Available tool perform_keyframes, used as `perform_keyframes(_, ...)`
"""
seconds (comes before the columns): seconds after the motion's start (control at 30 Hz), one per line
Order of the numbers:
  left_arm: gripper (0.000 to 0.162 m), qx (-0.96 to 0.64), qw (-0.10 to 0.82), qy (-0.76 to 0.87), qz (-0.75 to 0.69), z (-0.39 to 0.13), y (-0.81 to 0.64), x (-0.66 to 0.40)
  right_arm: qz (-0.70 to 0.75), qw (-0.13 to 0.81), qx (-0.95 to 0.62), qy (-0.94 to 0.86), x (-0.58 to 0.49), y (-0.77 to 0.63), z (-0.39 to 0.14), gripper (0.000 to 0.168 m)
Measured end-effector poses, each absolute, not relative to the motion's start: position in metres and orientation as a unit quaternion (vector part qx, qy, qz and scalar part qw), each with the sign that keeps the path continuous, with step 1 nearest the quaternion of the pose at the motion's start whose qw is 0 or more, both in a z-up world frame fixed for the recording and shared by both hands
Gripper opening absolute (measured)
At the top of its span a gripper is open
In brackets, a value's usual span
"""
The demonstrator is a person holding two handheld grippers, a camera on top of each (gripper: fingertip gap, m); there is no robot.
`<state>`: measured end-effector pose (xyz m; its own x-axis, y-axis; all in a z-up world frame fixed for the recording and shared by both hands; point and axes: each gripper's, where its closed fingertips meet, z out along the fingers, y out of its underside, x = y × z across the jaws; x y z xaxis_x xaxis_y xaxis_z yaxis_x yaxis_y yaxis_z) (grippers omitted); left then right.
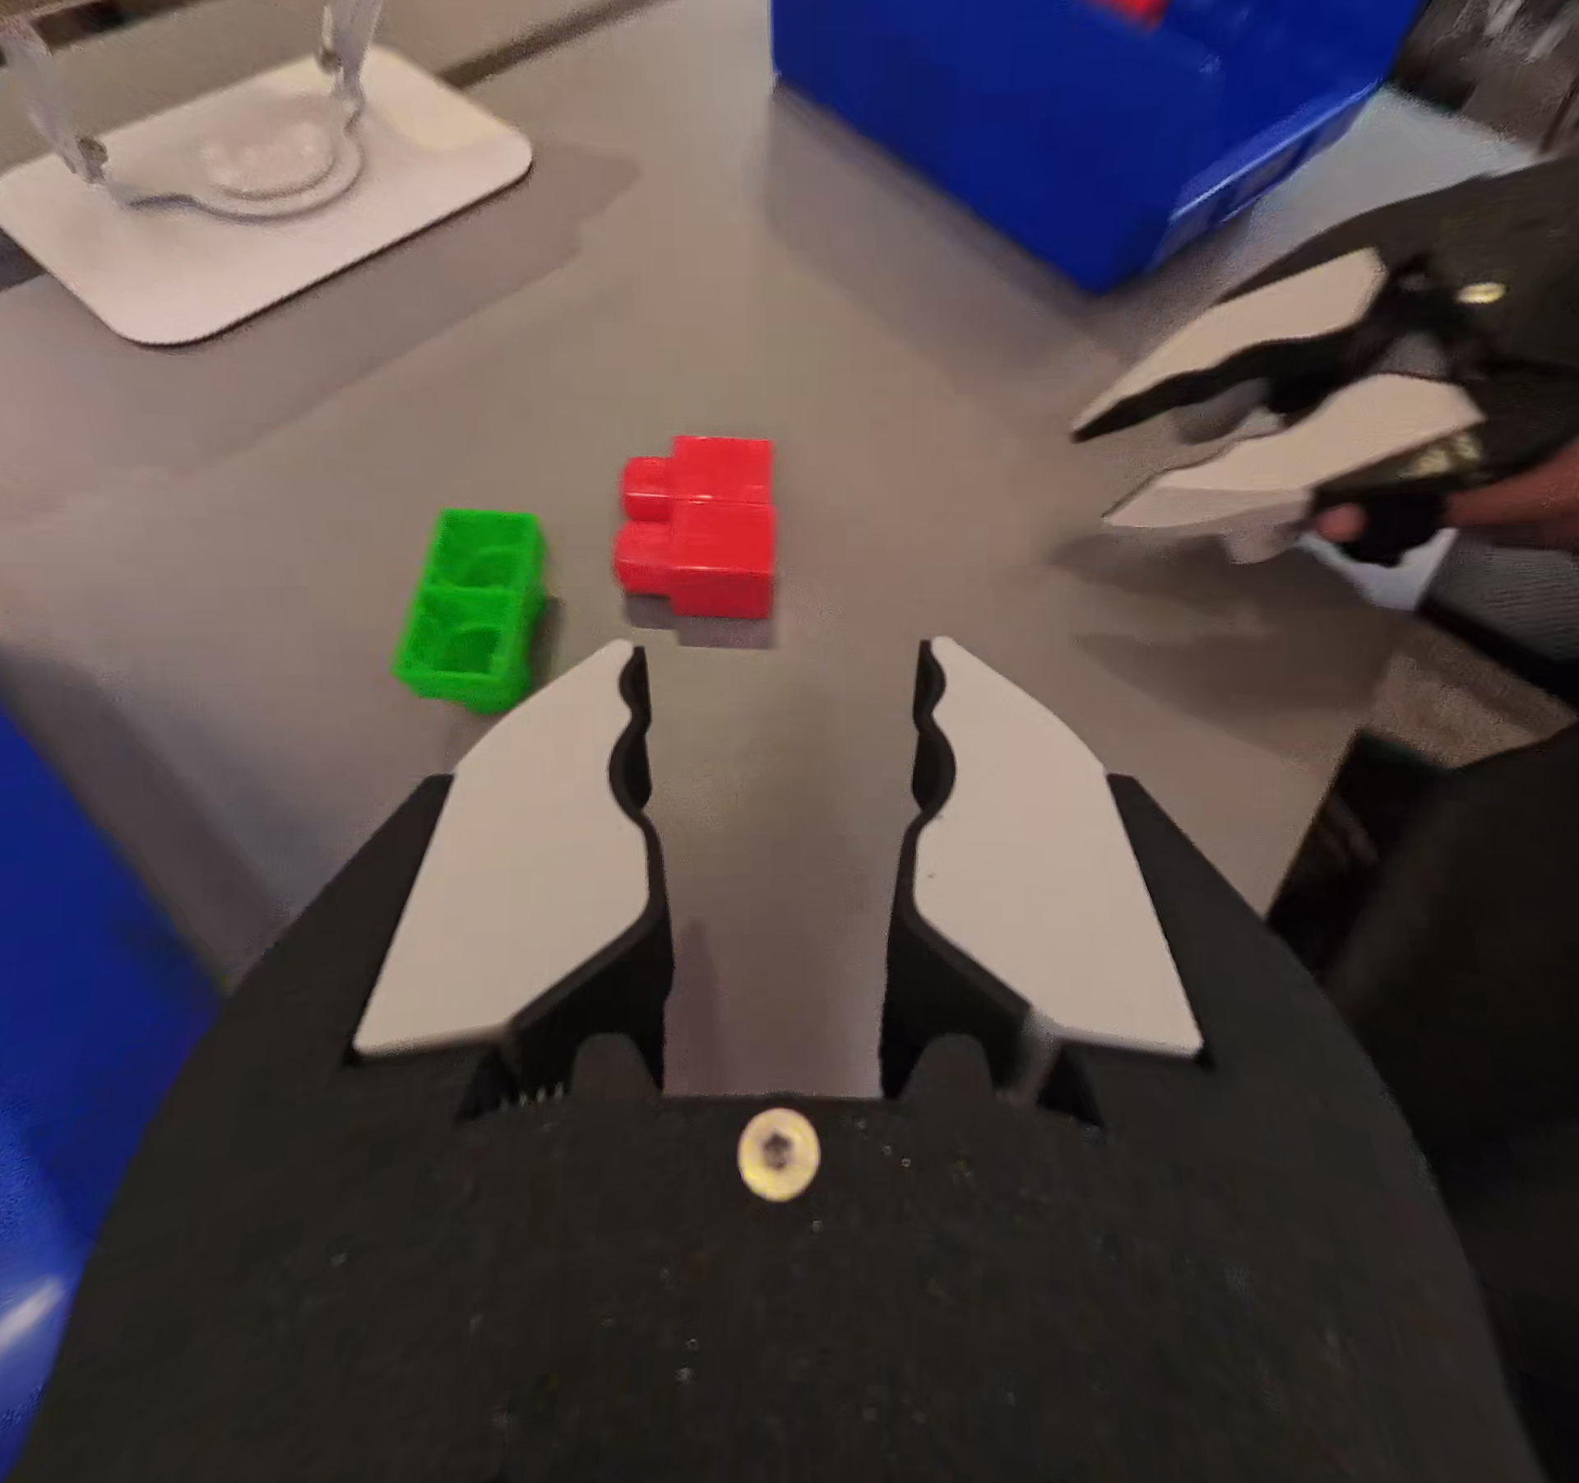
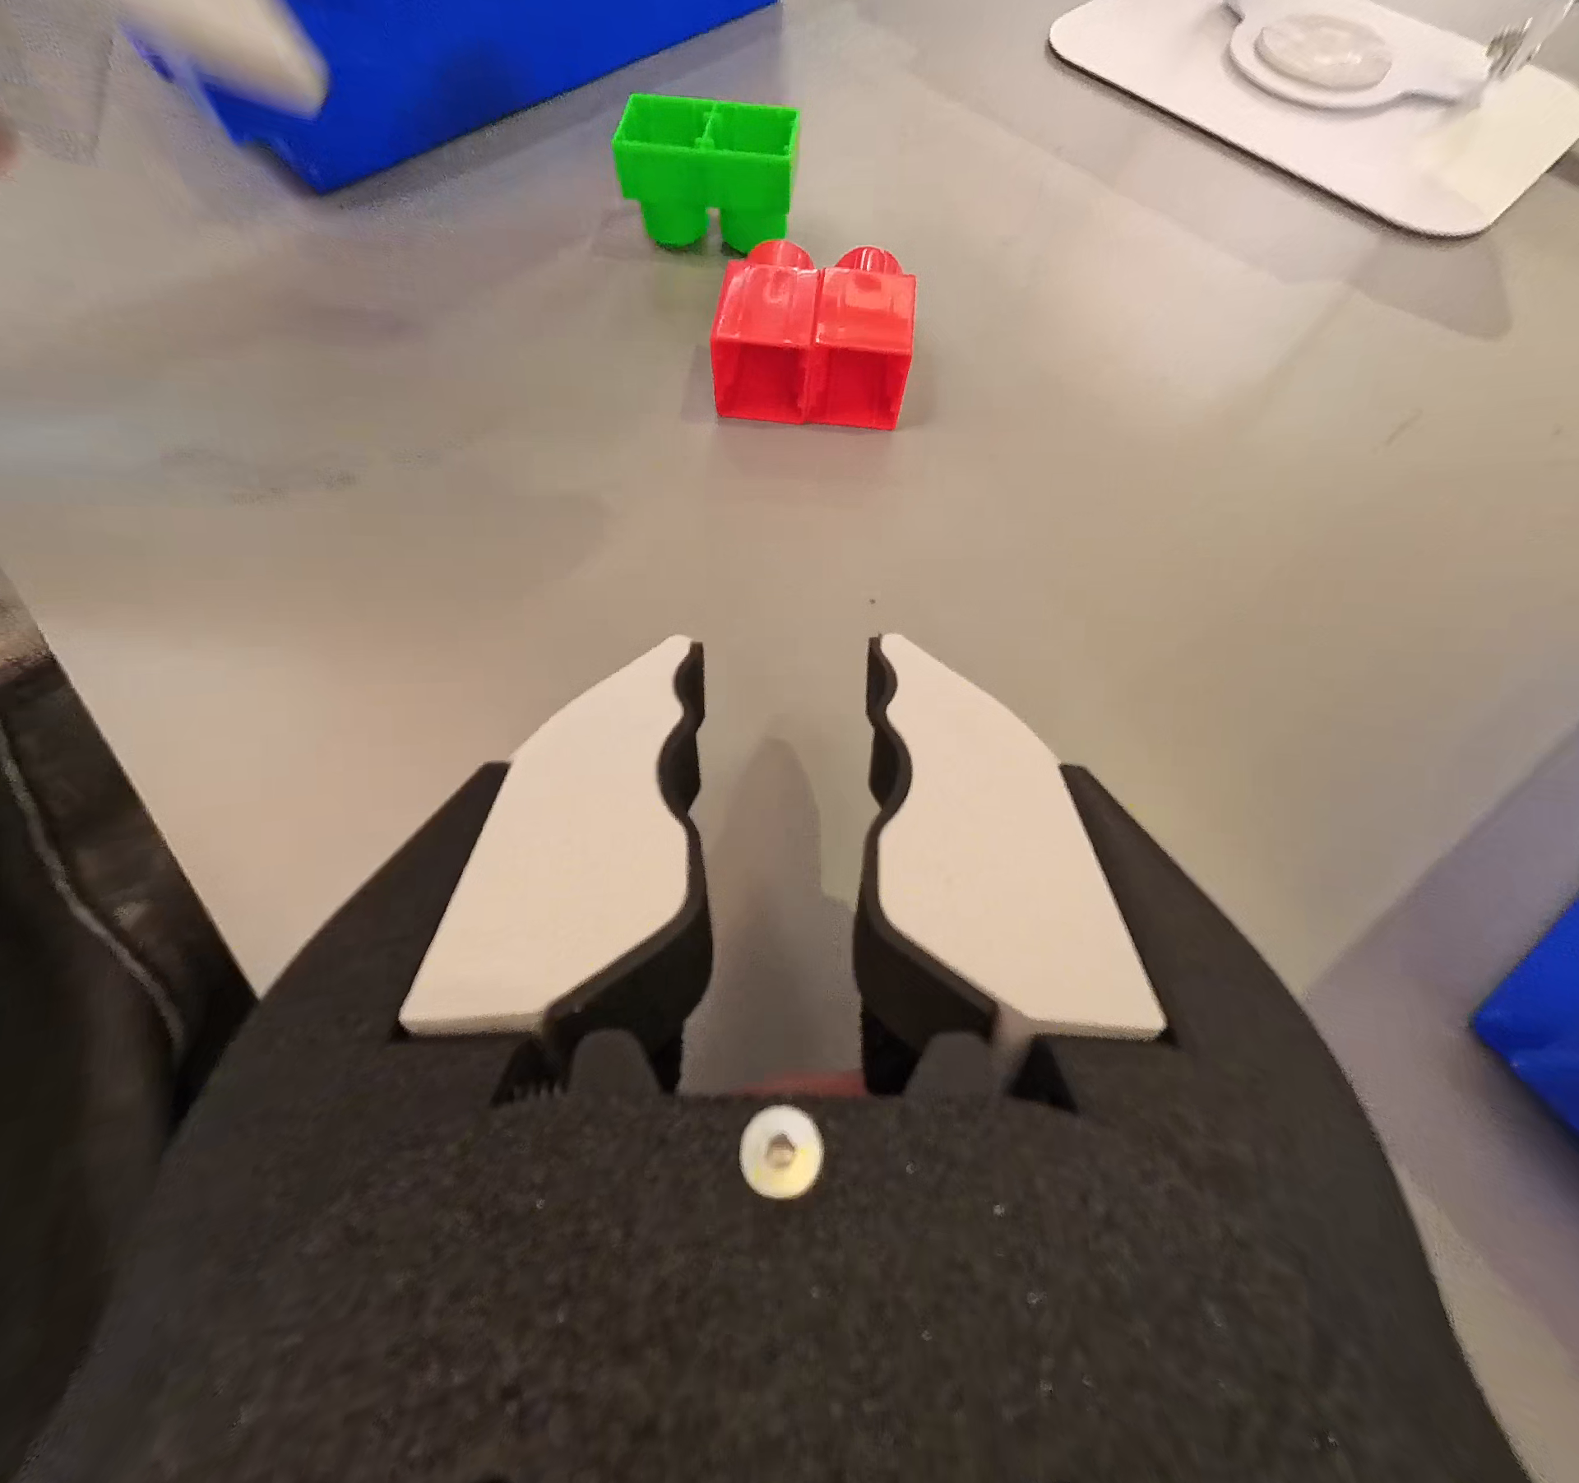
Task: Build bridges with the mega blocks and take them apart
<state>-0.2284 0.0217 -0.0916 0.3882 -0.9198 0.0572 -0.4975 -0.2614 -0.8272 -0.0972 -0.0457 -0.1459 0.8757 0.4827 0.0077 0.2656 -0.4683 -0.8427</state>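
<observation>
**A:** Where do the blocks lie?

**B:** A red two-stud plastic block [image 2: 813,344] lies on its side on the grey tabletop [image 2: 1111,545], studs pointing away from the right wrist camera, hollow underside facing it. Just beside it, at its studded end, a green two-stud plastic block [image 2: 707,169] stands upside down on its studs, open cavities up. Whether the two touch cannot be told.

**A:** And the grippers?

**B:** The left gripper [image 1: 779,656] hovers over the table just short of the red block, fingers spread, nothing between them. The right gripper [image 2: 786,647] hangs farther back, fingers parted and empty; bare table runs from its tips to the red block.

**A:** What surrounds them?

**B:** A blue plastic bin [image 1: 1068,92] stands behind the blocks, holding more red and green pieces. A white rounded-corner base plate [image 2: 1333,134] carrying a clear stand sits off to one side. Another blue shape [image 2: 1538,1015] shows at the right wrist view's edge.
</observation>
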Motion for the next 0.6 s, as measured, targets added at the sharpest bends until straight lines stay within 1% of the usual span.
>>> perform_keyframes(0.07,0.059,-0.723,0.413,0.45,-0.323,-0.105,-0.005,-0.231,0.148,0.454,-0.858,-0.188,-0.099,-0.044,-0.146,0.043)
perform_keyframes(0.13,0.063,-0.72,0.421,0.443,-0.327,-0.12,-0.021,-0.235,0.175,0.437,-0.867,-0.163,-0.102,-0.04,-0.145,0.049)
perform_keyframes(0.2,0.063,-0.722,0.43,0.439,-0.317,-0.124,-0.026,-0.239,0.174,0.425,-0.876,-0.147,-0.105,-0.032,-0.143,0.056)
perform_keyframes(0.27,0.06,-0.714,0.449,0.429,-0.323,-0.119,-0.026,-0.243,0.156,0.399,-0.89,-0.156,-0.114,-0.022,-0.143,0.07)
perform_keyframes(0.33,0.059,-0.711,0.461,0.421,-0.324,-0.116,-0.021,-0.247,0.141,0.406,-0.887,-0.169,-0.128,-0.005,-0.138,0.072)
perform_keyframes(0.4,0.058,-0.712,0.467,0.411,-0.324,-0.114,-0.014,-0.253,0.123,0.411,-0.884,-0.187,-0.141,0.013,-0.139,0.081)
perform_keyframes(0.47,0.057,-0.713,0.459,0.409,-0.338,-0.114,-0.013,-0.256,0.099,0.416,-0.884,-0.187,-0.146,0.031,-0.148,0.084)
perform_keyframes(0.5,0.057,-0.716,0.458,0.404,-0.339,-0.116,-0.01,-0.259,0.092,0.406,-0.89,-0.184,-0.147,0.037,-0.156,0.09)
perform_keyframes(0.6,0.056,-0.723,0.449,0.402,-0.337,-0.122,-0.006,-0.267,0.069,0.392,-0.901,-0.173,-0.146,0.052,-0.172,0.09)
